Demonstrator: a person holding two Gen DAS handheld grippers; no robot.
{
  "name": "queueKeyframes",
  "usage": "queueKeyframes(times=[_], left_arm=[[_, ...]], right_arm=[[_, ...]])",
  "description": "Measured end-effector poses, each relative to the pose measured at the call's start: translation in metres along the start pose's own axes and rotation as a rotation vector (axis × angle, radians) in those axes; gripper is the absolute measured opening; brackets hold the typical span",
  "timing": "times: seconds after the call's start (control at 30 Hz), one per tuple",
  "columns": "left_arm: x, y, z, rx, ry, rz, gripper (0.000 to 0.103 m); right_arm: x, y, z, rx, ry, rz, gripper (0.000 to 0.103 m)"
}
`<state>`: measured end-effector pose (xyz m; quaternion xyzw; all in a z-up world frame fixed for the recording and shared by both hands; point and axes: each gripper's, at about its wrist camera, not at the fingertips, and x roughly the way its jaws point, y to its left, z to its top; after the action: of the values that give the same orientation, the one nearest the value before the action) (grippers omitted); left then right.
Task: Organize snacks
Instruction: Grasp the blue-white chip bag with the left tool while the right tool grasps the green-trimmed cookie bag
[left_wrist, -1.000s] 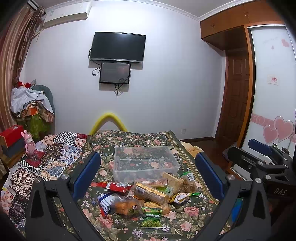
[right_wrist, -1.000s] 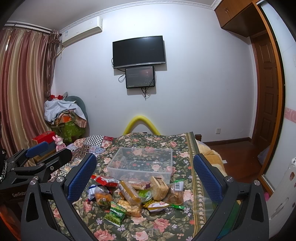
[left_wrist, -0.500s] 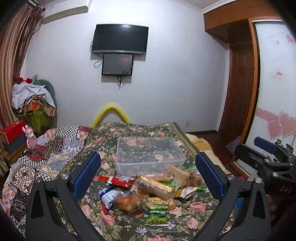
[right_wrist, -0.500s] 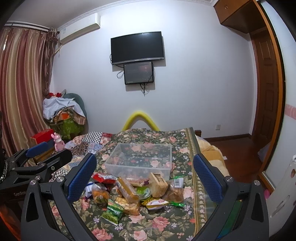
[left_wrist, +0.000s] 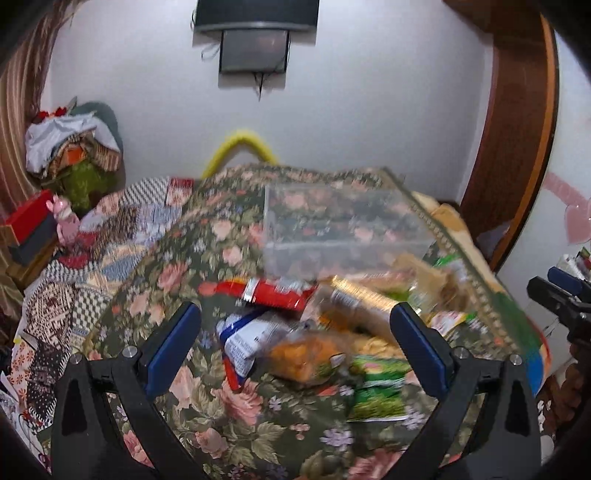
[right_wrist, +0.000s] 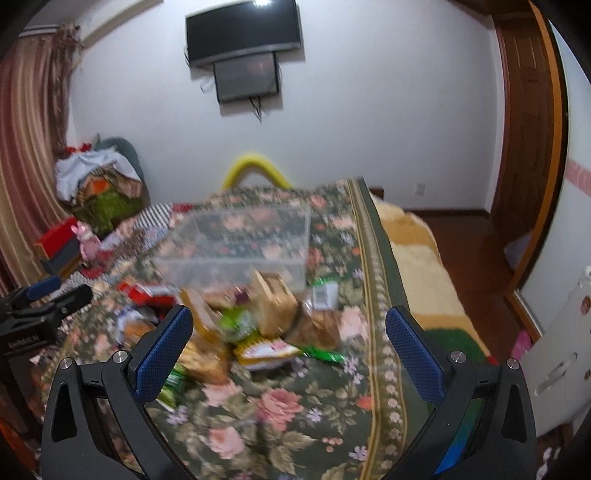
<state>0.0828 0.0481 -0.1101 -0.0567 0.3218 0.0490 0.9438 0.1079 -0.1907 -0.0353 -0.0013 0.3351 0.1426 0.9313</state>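
Observation:
A pile of snack packets lies on the floral table cloth (left_wrist: 236, 417) in front of a clear plastic bin (left_wrist: 343, 229). It includes a red packet (left_wrist: 273, 291), a blue-white packet (left_wrist: 243, 339), an orange bag (left_wrist: 310, 354) and a green packet (left_wrist: 376, 391). My left gripper (left_wrist: 295, 339) is open above the near packets, touching nothing. In the right wrist view my right gripper (right_wrist: 288, 339) is open over the pile's right side, near a brown packet (right_wrist: 273, 306). The bin (right_wrist: 240, 243) looks empty. Both views are blurred.
A patchwork cloth (left_wrist: 74, 280) and a red box (left_wrist: 26, 218) lie to the left. A yellow arch (left_wrist: 240, 147) stands behind the table. A wooden door (right_wrist: 524, 122) and a white cabinet (right_wrist: 554, 354) are at the right.
Both grippers have moved forward and down toward the snack pile, which now looks larger and closer. Both stay open and empty.

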Motion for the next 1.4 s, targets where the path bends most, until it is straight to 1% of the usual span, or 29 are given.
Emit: queueKeyframes(times=[0.13,0.2,0.37,0.4,0.47,0.53,0.6,0.67,0.73,0.83,0.9,0.97,1.13,1.2,1.3,1.4], left_arm=[[0.032,0.014,-0.006,-0.02,0.082,-0.009,0.103],[0.049,0.021,-0.01,-0.035,0.117,-0.002,0.103],[0.071,0.036,-0.018,-0.06,0.168,0.021,0.103],[0.074,0.04,-0.019,-0.067,0.17,0.025,0.102],[0.078,0.05,-0.018,-0.097,0.172,0.0,0.102],[0.081,0.056,-0.015,-0.12,0.171,-0.002,0.101],[0.083,0.062,-0.012,-0.132,0.172,-0.013,0.099],[0.083,0.067,-0.009,-0.139,0.167,-0.03,0.098],[0.087,0.071,-0.007,-0.138,0.17,-0.016,0.098],[0.101,0.08,-0.009,-0.151,0.213,0.009,0.098],[0.112,0.085,-0.014,-0.176,0.255,-0.006,0.096],[0.119,0.085,-0.019,-0.188,0.289,-0.026,0.094],[0.123,0.079,-0.023,-0.197,0.28,-0.028,0.094],[0.125,0.077,-0.025,-0.205,0.289,-0.044,0.094],[0.13,0.074,-0.026,-0.203,0.299,-0.06,0.094],[0.139,0.075,-0.027,-0.226,0.321,-0.083,0.094]], right_arm=[[0.022,-0.009,-0.004,0.015,0.081,-0.004,0.103],[0.035,-0.014,-0.007,0.023,0.117,-0.006,0.103],[0.059,-0.023,-0.011,0.034,0.171,-0.019,0.103],[0.063,-0.025,-0.011,0.036,0.177,-0.021,0.103],[0.067,-0.028,-0.01,0.042,0.184,-0.026,0.103],[0.073,-0.032,-0.009,0.047,0.191,-0.03,0.103],[0.079,-0.034,-0.007,0.053,0.196,-0.031,0.102],[0.083,-0.037,-0.005,0.065,0.2,-0.027,0.101],[0.089,-0.039,-0.003,0.072,0.201,-0.027,0.101],[0.097,-0.041,-0.001,0.08,0.209,-0.029,0.099],[0.102,-0.043,-0.001,0.088,0.22,-0.025,0.097],[0.105,-0.045,0.0,0.091,0.229,-0.025,0.095],[0.115,-0.047,0.001,0.091,0.247,-0.024,0.095],[0.118,-0.047,0.0,0.088,0.253,-0.017,0.094],[0.122,-0.045,0.0,0.078,0.262,-0.012,0.091],[0.127,-0.044,-0.001,0.08,0.269,-0.004,0.087]])
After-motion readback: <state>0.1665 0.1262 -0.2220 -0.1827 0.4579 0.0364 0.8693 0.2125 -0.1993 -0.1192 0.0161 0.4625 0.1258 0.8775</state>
